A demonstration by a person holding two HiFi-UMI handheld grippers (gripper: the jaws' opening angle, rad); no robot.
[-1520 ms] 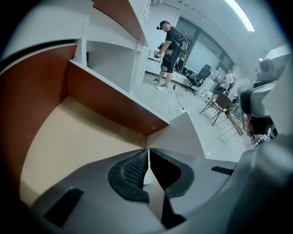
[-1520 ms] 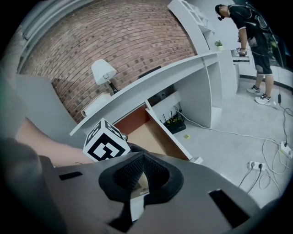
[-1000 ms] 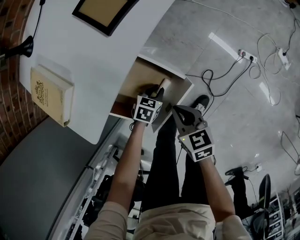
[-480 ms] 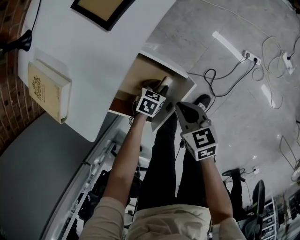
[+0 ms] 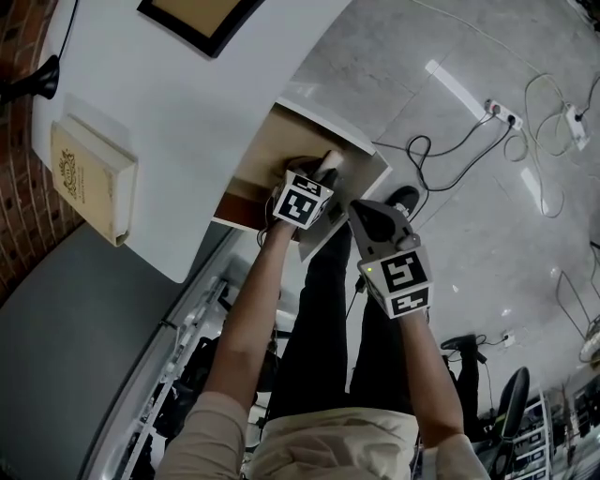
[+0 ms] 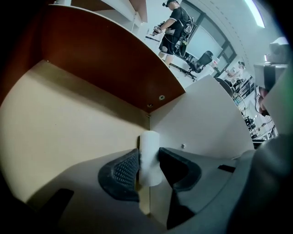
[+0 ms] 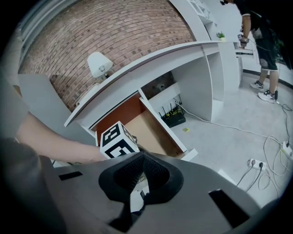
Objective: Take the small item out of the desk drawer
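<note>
The desk drawer (image 5: 267,150) is pulled out and shows a bare tan bottom (image 6: 68,128). A small white cylinder (image 6: 149,153) stands upright near the drawer's back corner, and its top shows in the head view (image 5: 329,161). My left gripper (image 5: 314,176) reaches into the drawer. Its jaws are closing with the cylinder between them, and both pads (image 6: 123,171) lie against the cylinder's sides. My right gripper (image 5: 364,214) hovers outside the drawer's front, shut and holding nothing (image 7: 141,171).
On the white desk top (image 5: 187,122) lie a book (image 5: 89,183) and a dark framed board (image 5: 192,23). Cables and a power strip (image 5: 495,112) lie on the floor. A router (image 7: 171,114) sits under the desk. Another person (image 7: 258,32) stands far off.
The left gripper has edged slightly further into the drawer, with the white cylinder still at its tip. The right gripper has barely shifted.
</note>
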